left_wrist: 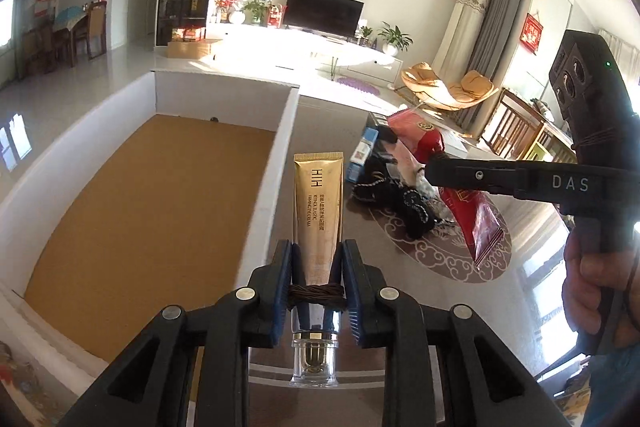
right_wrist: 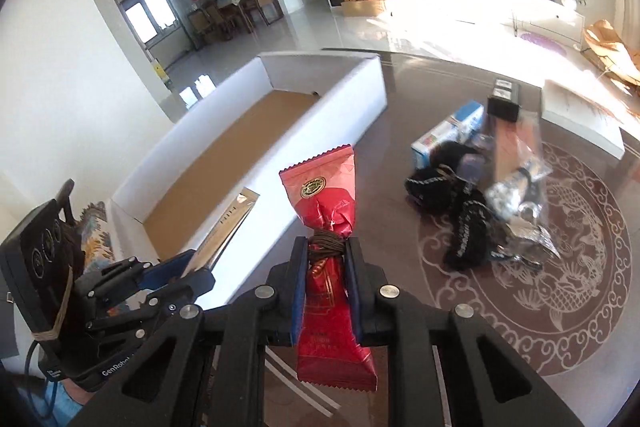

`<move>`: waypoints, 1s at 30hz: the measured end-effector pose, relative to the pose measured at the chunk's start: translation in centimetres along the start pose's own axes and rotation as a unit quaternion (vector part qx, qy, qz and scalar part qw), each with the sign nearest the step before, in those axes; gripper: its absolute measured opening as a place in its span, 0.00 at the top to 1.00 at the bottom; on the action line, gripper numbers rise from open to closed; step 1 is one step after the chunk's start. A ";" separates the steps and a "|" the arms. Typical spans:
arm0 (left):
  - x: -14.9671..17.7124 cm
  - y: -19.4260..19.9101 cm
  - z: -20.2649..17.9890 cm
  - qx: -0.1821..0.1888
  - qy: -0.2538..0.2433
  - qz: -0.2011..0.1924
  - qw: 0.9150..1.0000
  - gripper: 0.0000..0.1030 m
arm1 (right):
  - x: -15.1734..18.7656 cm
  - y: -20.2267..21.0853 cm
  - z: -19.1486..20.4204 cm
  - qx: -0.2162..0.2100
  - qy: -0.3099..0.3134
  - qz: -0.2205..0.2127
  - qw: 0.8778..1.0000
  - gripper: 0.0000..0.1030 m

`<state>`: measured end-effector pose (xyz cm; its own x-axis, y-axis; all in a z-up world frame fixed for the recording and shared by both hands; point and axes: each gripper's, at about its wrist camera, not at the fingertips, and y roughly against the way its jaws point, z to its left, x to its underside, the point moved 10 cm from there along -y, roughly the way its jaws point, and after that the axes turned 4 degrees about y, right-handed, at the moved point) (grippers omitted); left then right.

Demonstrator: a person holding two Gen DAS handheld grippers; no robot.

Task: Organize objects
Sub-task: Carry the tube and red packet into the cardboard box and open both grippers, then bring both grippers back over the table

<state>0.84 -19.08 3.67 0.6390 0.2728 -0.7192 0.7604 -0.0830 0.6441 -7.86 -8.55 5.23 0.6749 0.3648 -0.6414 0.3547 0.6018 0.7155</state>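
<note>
On the dark worktop [right_wrist: 400, 155] beside the white box [left_wrist: 280, 163], your left hand-held gripper [left_wrist: 316, 291] is clenched on the stiff, slippery gold tube [left_wrist: 318, 203] near its cap, and the right hand-held gripper [right_wrist: 326, 287] pinches the light, crinkly red packet [right_wrist: 324, 195] at its waist.

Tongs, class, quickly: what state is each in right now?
Left tongs: closed on the gold cream tube.
Right tongs: closed on the red packet.

open box [left_wrist: 152, 187] unobstructed from above, clutter pile [right_wrist: 480, 195] crowding table right
</note>
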 end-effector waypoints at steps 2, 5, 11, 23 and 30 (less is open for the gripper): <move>-1.4 1.1 4.3 -0.044 0.012 -0.009 0.999 0.76 | -2.4 -1.8 4.5 -0.041 0.009 -0.006 0.999 0.82; -1.8 0.8 11.0 -0.114 0.032 0.005 0.993 0.75 | -4.5 -5.8 9.6 -0.076 0.025 0.000 0.997 0.81; 0.7 -0.5 18.8 -0.214 0.065 0.044 0.974 0.50 | -3.2 -9.0 10.5 -0.086 0.010 -0.001 0.996 0.37; 2.6 1.2 -2.9 0.025 -0.029 0.008 0.999 0.13 | 13.9 0.7 -11.0 0.201 0.046 0.001 0.979 0.17; 10.2 -7.8 -14.4 0.060 -0.138 0.098 0.984 0.05 | 20.0 4.2 -19.1 0.266 0.000 0.045 0.963 0.17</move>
<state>-0.25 -1.86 -4.91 0.7695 -0.0287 -0.6380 0.6168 -0.2256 0.7541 -5.24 14.85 -9.89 0.7181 0.3981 -0.5709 0.5767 0.1188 0.8083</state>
